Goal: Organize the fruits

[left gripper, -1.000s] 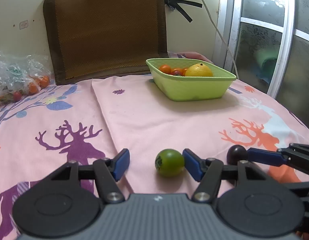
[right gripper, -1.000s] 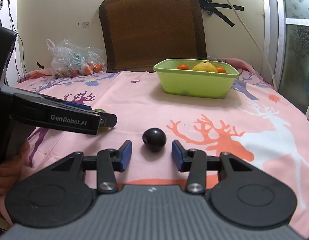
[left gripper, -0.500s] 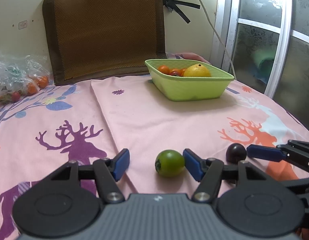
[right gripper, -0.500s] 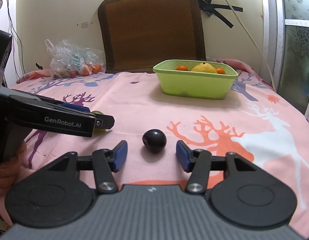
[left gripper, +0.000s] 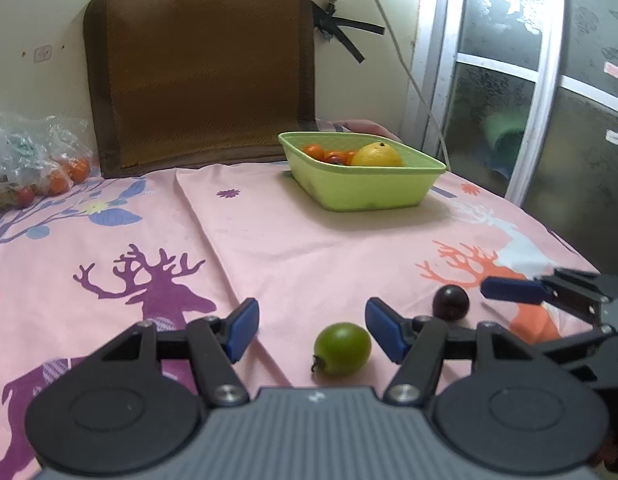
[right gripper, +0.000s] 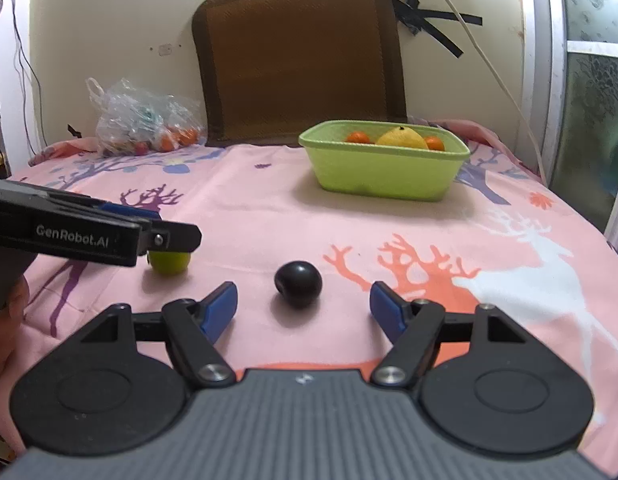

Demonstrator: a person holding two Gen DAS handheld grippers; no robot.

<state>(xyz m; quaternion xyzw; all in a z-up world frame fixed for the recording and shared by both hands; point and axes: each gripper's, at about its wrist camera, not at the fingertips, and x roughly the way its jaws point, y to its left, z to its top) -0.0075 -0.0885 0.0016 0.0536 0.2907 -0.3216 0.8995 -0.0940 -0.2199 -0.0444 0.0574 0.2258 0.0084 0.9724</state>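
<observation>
With its jaws just widening, the right gripper (right gripper: 301, 308) is framing the dark plum (right gripper: 298, 283) lying free just ahead between them, while the half-open left gripper (left gripper: 311, 330) is bracketing the green fruit (left gripper: 341, 349) beside its right pad.

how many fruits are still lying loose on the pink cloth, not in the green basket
2: a green fruit between the left gripper's open jaws, and a dark fruit just ahead of the right gripper's.

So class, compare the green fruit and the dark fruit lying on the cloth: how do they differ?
The green fruit is bright green; the dark fruit is almost black. The green fruit lies between the left gripper's open pads, the dark fruit before the right gripper's. Both are small, round, ungripped and outside the green basket.
</observation>
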